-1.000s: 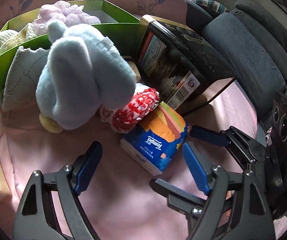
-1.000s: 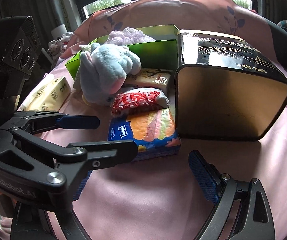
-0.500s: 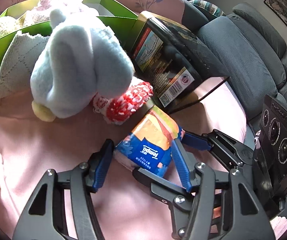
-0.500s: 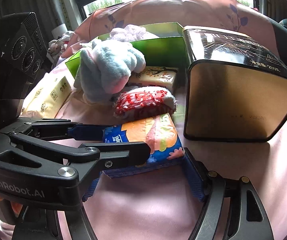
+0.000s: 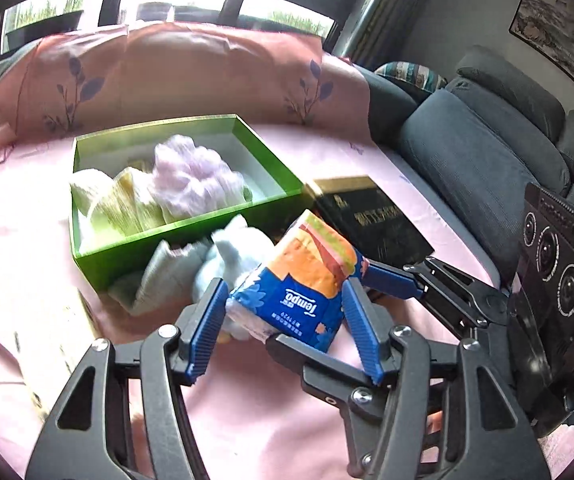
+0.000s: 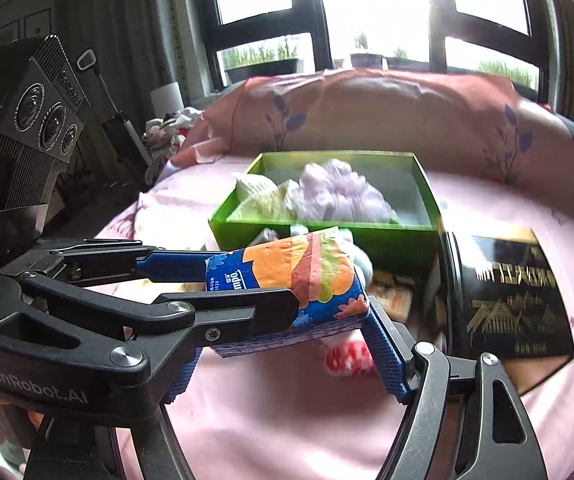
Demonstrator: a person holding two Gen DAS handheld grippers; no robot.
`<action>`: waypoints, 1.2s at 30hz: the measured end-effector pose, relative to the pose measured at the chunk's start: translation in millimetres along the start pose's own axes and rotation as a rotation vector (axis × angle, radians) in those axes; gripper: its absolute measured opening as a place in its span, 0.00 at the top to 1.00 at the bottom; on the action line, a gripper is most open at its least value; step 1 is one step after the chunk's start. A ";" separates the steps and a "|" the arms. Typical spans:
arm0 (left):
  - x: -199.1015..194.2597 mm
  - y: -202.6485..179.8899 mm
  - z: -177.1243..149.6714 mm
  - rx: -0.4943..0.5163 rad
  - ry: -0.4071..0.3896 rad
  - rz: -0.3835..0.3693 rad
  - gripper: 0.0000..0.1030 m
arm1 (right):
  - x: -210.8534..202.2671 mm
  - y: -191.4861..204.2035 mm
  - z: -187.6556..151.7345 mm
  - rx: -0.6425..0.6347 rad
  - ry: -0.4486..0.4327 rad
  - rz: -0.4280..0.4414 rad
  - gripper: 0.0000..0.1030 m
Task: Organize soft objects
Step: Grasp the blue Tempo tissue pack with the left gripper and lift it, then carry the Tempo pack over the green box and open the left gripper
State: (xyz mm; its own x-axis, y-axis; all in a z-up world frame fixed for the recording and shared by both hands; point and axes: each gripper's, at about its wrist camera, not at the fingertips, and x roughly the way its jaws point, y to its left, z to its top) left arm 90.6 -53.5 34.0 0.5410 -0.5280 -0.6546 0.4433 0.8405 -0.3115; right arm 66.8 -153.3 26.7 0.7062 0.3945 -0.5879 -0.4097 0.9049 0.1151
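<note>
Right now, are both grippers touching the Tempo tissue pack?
Touching. In the left wrist view, the left gripper presses both sides of the tissue pack; in the right wrist view, the right gripper clamps it too.

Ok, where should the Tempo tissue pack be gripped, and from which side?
Across its long flat sides near the blue end, coming from that end, as the left hand-held gripper holds the Tempo tissue pack: parallel faces that give slightly.
</note>
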 end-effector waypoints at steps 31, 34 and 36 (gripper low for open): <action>70.9 146.4 114.0 -0.238 0.064 0.266 0.01 | 149.6 -53.6 98.5 0.077 0.207 -0.153 0.24; 51.7 139.5 108.5 -0.208 0.037 0.304 0.01 | 123.4 -58.4 92.5 0.105 0.171 -0.159 0.14; 38.8 132.2 101.7 -0.186 0.016 0.342 0.01 | 103.1 -58.5 86.7 0.118 0.139 -0.151 0.11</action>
State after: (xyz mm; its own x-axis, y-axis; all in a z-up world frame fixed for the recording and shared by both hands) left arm 242.9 24.8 37.4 0.6232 -0.2131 -0.7524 0.1016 0.9761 -0.1923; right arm 213.6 -151.8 28.7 0.6644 0.2348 -0.7096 -0.2291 0.9676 0.1057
